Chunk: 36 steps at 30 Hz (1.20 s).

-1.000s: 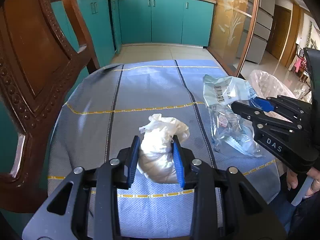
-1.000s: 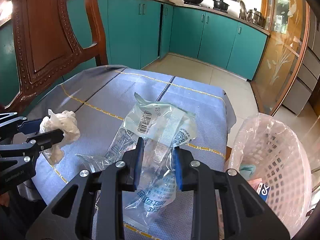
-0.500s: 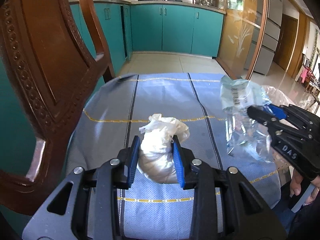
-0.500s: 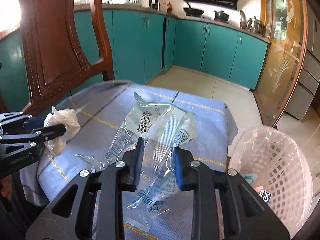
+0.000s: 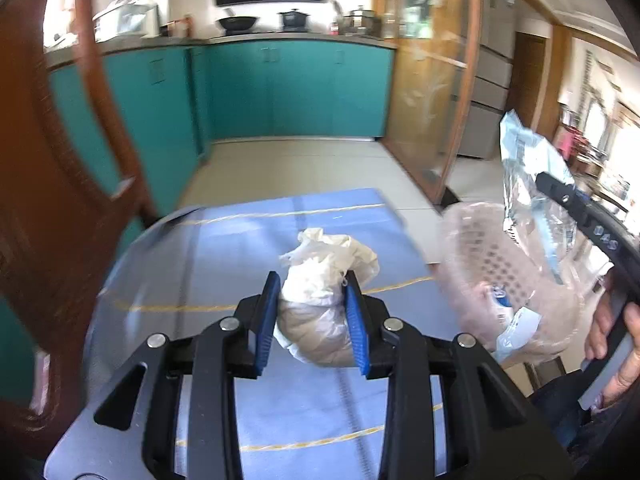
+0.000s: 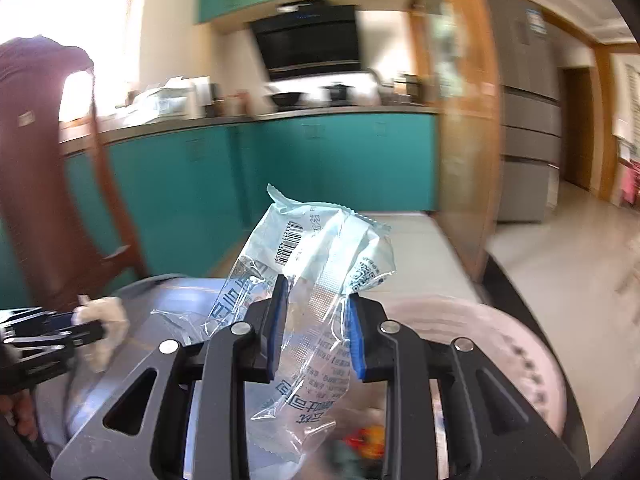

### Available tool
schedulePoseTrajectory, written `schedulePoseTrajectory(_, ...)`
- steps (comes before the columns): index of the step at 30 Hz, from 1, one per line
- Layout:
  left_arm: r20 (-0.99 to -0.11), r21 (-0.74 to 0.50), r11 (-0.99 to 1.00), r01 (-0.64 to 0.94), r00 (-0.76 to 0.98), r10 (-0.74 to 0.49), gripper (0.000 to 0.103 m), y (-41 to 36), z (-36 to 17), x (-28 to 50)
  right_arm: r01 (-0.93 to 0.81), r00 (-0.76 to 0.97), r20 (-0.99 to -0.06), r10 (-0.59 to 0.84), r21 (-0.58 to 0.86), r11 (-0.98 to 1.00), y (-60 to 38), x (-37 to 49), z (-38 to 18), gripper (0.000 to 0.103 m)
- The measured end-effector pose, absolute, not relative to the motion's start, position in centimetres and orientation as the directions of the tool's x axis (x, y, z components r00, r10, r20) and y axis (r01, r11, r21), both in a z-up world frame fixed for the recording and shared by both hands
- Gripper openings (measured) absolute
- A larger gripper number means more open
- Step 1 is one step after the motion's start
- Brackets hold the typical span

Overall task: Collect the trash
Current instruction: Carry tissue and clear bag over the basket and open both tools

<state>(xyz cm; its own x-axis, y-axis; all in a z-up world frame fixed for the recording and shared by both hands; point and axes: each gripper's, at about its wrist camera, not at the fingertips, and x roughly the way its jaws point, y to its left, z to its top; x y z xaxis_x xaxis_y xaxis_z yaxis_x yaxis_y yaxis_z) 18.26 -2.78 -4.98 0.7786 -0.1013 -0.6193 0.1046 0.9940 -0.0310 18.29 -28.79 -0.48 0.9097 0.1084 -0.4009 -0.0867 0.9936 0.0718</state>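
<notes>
Clear plastic wrapper (image 6: 316,280) hangs in your right tongs (image 6: 314,326) above the pink basket (image 5: 472,264) — some trash is in already. Your left tongs (image 5: 312,318) squeeze the white tissue wad (image 5: 320,280) over the worktop (image 5: 224,256) — both still need dropping in.

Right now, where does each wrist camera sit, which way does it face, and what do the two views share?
Left wrist: behind the left gripper, facing over the blue striped tablecloth toward teal kitchen cabinets; crumpled white tissue wad clamped; the person's right hand shows.
Right wrist: behind the right gripper, raised, facing the kitchen; clear printed plastic wrapper clamped above the pink mesh waste basket.
Shared: both grippers, both trash pieces, basket, cabinets, brown wooden chair.
</notes>
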Motion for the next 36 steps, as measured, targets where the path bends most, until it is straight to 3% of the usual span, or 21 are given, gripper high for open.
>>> schedulePoseTrajectory(5,-0.608,-0.029,0.973,0.229,0.768,-0.199,0.033,-7.9,-4.6,19.8,0.082,0.909,-0.414,-0.042,0.08,0.993,-33.9,17.2,-1.2,0.028)
schedulePoseTrajectory(10,-0.611,-0.037,0.945,0.324,0.741,-0.278,0.033,-12.7,-4.8,21.6,0.215,0.919,-0.365,-0.149,0.148,0.965,-38.5,15.2,-1.2,0.028)
schedulePoseTrajectory(17,-0.635,-0.039,0.907,0.42,0.69,-0.347,0.033,-18.7,-6.3,23.4,0.2,0.927,-0.356,-0.12,0.196,0.96,-39.8,15.0,-1.5,0.028)
schedulePoseTrajectory(21,-0.667,-0.041,0.887,0.46,0.649,-0.367,0.033,-21.5,-7.9,24.8,0.11,0.969,-0.244,-0.04,0.284,0.953,-40.0,13.9,-0.5,0.028)
schedulePoseTrajectory(22,-0.677,-0.043,0.881,0.472,0.634,-0.373,0.033,-22.1,-8.4,25.1,0.093,0.968,-0.251,-0.016,0.295,0.951,-40.1,14.2,-0.6,0.028)
schedulePoseTrajectory(27,-0.719,-0.048,0.867,0.496,0.585,-0.374,0.035,-24.0,-10.4,26.2,0.157,0.88,-0.474,-0.037,0.217,0.963,-38.9,18.0,-3.3,0.028)
schedulePoseTrajectory(29,-0.726,-0.043,0.864,0.502,0.578,-0.373,0.041,-24.2,-10.9,26.3,0.142,0.845,-0.535,-0.016,0.194,0.971,-38.1,19.3,-4.2,0.028)
schedulePoseTrajectory(31,-0.725,-0.036,0.867,0.497,0.584,-0.365,0.063,-23.9,-10.9,26.3,0.136,0.823,-0.568,-0.018,0.166,0.977,-37.5,20.0,-4.7,0.028)
schedulePoseTrajectory(32,-0.72,-0.034,0.871,0.49,0.592,-0.361,0.066,-23.6,-10.8,26.3,0.14,0.811,-0.584,-0.028,0.149,0.979,-37.2,20.2,-5.0,0.03)
schedulePoseTrajectory(36,-0.705,-0.03,0.893,0.449,0.623,-0.337,0.079,-21.7,-10.0,26.1,0.154,0.818,-0.575,-0.037,0.157,0.975,-36.7,20.3,-5.1,0.051)
